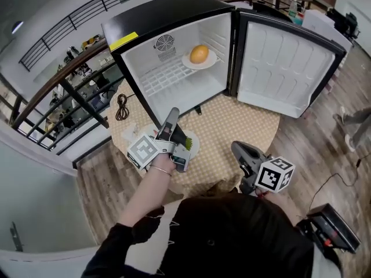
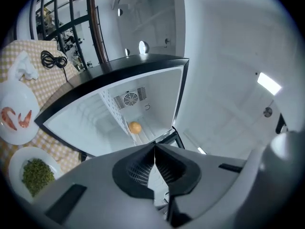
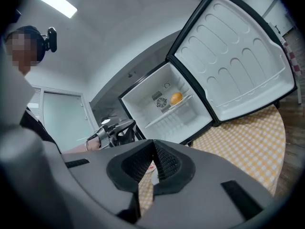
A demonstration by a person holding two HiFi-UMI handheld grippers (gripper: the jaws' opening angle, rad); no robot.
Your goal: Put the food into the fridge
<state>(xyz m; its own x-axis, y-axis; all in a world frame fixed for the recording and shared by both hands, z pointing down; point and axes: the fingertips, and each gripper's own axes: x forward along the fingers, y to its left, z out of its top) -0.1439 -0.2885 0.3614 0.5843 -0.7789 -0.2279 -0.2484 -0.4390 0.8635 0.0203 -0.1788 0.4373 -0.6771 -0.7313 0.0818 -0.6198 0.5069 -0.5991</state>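
Observation:
The black mini fridge (image 1: 168,16) stands open on the checked tablecloth (image 1: 243,126). An orange (image 1: 199,54) lies on a white plate (image 1: 210,59) on the wire shelf (image 1: 165,74). My left gripper (image 1: 173,114) is shut and empty, hovering over a plate of greens (image 1: 193,142) in front of the fridge. The left gripper view shows the greens (image 2: 34,175), a plate of shrimp (image 2: 16,118) and the orange (image 2: 135,127). My right gripper (image 1: 236,149) is shut and empty, low over the table's near right. The right gripper view looks toward the orange (image 3: 176,98).
The fridge door (image 1: 284,68) swings wide to the right. A black cable (image 1: 122,106) and a crumpled tissue (image 2: 24,66) lie left of the fridge. A railing (image 1: 64,91) runs along the left. A black device (image 1: 330,227) sits on the wooden floor at bottom right.

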